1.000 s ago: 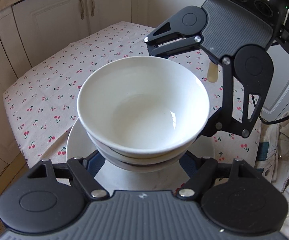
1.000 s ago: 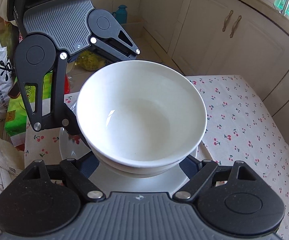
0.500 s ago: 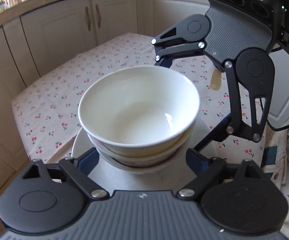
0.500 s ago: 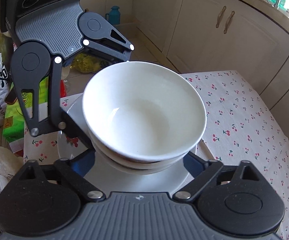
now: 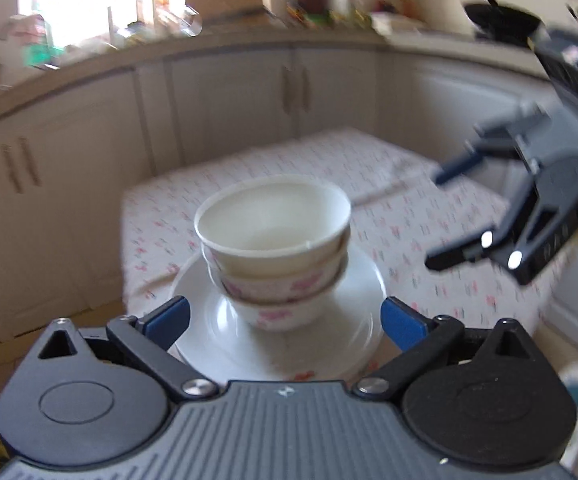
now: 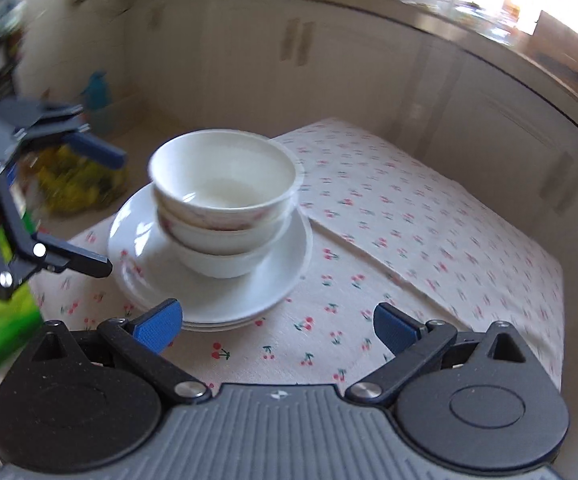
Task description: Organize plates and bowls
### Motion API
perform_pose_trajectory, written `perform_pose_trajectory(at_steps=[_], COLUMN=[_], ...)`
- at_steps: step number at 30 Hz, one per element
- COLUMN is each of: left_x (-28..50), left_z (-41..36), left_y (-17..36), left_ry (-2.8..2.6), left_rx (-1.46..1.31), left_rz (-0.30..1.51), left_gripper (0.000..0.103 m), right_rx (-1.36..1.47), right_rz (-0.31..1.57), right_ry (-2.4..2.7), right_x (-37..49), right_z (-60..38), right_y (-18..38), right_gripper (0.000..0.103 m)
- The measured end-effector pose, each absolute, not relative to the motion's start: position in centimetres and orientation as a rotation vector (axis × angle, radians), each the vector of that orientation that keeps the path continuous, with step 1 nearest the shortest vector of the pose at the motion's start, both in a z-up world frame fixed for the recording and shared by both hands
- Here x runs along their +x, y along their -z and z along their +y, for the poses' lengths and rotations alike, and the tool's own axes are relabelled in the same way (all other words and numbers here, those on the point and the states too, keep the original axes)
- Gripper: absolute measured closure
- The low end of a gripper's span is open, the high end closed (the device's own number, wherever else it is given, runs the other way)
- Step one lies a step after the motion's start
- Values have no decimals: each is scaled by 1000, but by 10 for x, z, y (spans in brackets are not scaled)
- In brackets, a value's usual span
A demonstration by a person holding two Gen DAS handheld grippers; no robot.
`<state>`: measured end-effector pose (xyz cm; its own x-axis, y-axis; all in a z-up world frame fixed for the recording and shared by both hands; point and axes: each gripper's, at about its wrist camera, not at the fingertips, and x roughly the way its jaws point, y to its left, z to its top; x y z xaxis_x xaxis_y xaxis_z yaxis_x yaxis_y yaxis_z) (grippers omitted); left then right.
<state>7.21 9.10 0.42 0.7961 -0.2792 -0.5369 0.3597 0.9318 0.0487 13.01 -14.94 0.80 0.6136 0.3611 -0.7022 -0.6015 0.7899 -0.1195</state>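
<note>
On the cherry-print cloth (image 5: pixel 409 216), seen from the left wrist, three bowls (image 5: pixel 273 248) sit nested on a stack of plates (image 5: pixel 353 320) near the table's front corner. The left gripper (image 5: pixel 285 318) has its blue pads (image 5: pixel 167 316) spread wide, one to each side of the plates' near rim, holding nothing; whether they touch the rim I cannot tell. The plates' near edge is hidden behind the gripper body. At right the right gripper (image 5: pixel 435 218) hangs in the air, clear of the dishes, fingers apart and empty, its body cut off by the frame. Everything is blurred: the counter clutter, a dark pan (image 5: pixel 503 20) and the cabinets (image 5: pixel 249 100) are hard to read, though pink flowers show on the lower two bowls.

From the right wrist the same stack appears whole, and here the plate edges separate into about three layers. The right gripper (image 6: pixel 277 326) is wide open over bare cloth, short of the plates, its left pad just by the rim. The left gripper (image 6: pixel 109 214) enters from the left, open too, its lower finger beside the plates' rim, its body cut off. This side alone shows a fold line across the cloth, a green box (image 6: pixel 1 332), a smeared yellow bag (image 6: pixel 77 184) and a teal bottle (image 6: pixel 97 92) on the floor
</note>
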Motion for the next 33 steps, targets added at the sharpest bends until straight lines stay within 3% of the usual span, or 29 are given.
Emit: perform_pose_trajectory(at_steps=[8,17,33], left_x=[29,4,-4], left_z=[35,30,14], left_y=[-18,-21,-32], left_ry=[98,83,79], left_rx=[21,-107,-82], left_rz=[527,559,534], left_gripper=[1,1,1], right_rx=[-121,-71,-52], right_rz=[732,732,659], right_ry=[-263,-212,-175], right_x=[74,40,27], right_z=[-182,-205,-210], right_y=[-9,-10,-23], right_gripper=[0,0,0])
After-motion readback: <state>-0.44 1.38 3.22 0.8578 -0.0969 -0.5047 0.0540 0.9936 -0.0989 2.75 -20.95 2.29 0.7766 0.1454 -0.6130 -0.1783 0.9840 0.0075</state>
